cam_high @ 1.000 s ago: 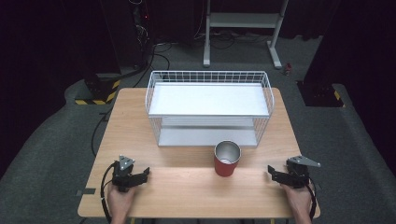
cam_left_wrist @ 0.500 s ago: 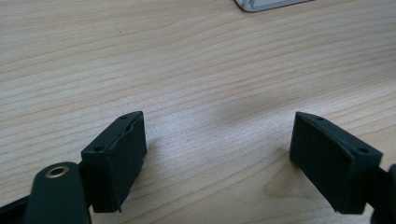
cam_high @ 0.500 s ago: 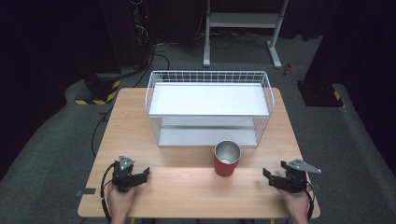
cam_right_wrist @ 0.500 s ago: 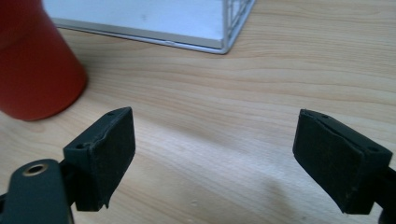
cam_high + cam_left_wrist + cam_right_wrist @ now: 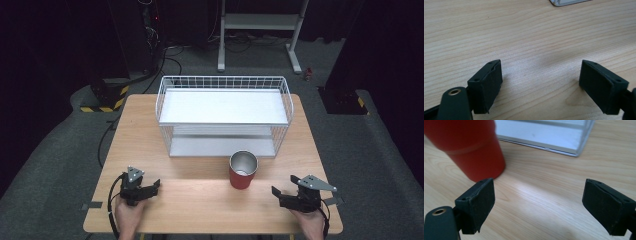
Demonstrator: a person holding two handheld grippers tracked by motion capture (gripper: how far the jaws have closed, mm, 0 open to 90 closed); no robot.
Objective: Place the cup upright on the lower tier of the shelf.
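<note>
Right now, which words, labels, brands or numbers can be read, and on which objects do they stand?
None: no readable text anywhere.
Red metal cup with silver inside: plain, no label.
White wire basket shelf: no marking.
Yellow-and-black striped floor base: warning stripes, no words.

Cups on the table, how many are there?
1. A red metal cup with a silver inside stands upright on the wooden table, just in front of the white wire shelf rack, right of centre. Nothing seems hidden inside the rack.
</note>
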